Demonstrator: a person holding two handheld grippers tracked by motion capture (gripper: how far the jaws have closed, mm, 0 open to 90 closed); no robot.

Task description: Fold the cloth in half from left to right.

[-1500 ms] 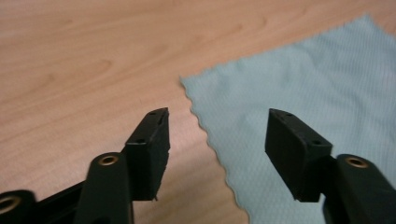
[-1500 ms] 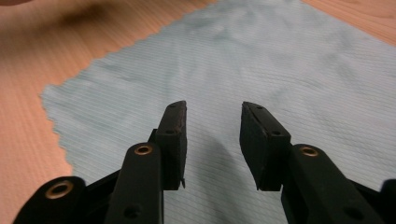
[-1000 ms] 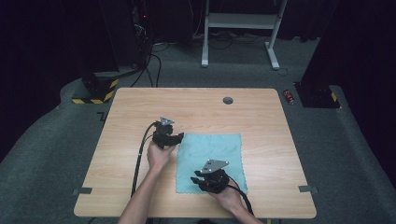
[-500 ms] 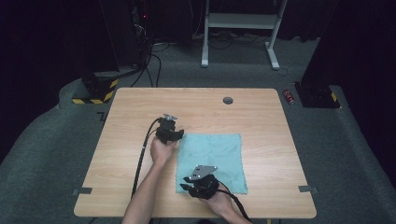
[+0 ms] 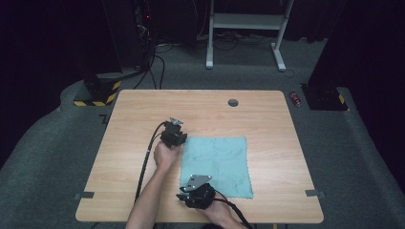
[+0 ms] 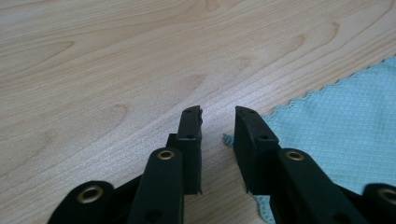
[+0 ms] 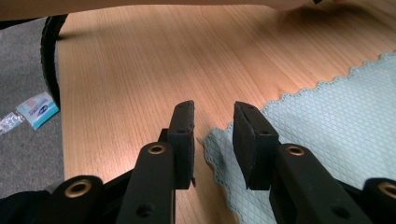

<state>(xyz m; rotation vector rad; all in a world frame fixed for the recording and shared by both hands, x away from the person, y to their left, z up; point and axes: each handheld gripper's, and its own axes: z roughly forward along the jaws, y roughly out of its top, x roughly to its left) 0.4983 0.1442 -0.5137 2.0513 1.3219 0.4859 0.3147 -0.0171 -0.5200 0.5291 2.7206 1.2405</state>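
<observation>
A light teal cloth (image 5: 217,163) lies flat on the wooden table (image 5: 267,119), right of centre. My left gripper (image 5: 173,135) sits at the cloth's far left corner. Its jaws are open in the left gripper view, with the corner of the cloth (image 6: 327,121) between and just behind the fingertips (image 6: 191,122). My right gripper (image 5: 195,193) is at the cloth's near left corner. In the right gripper view the right gripper (image 7: 214,116) stands open, and the scalloped corner of the cloth (image 7: 327,126) lies between the jaws, which have not closed on it.
A small dark round hole (image 5: 233,102) marks the table's far side. A black cable (image 5: 145,160) trails from the left gripper along the forearm. On the grey floor left of the table lies a small packet (image 7: 37,109). A white stand (image 5: 243,21) is beyond the table.
My right gripper has drawn back toward the near edge and to the left, coming to the cloth's near left corner. The left gripper has stayed at the far left corner.
</observation>
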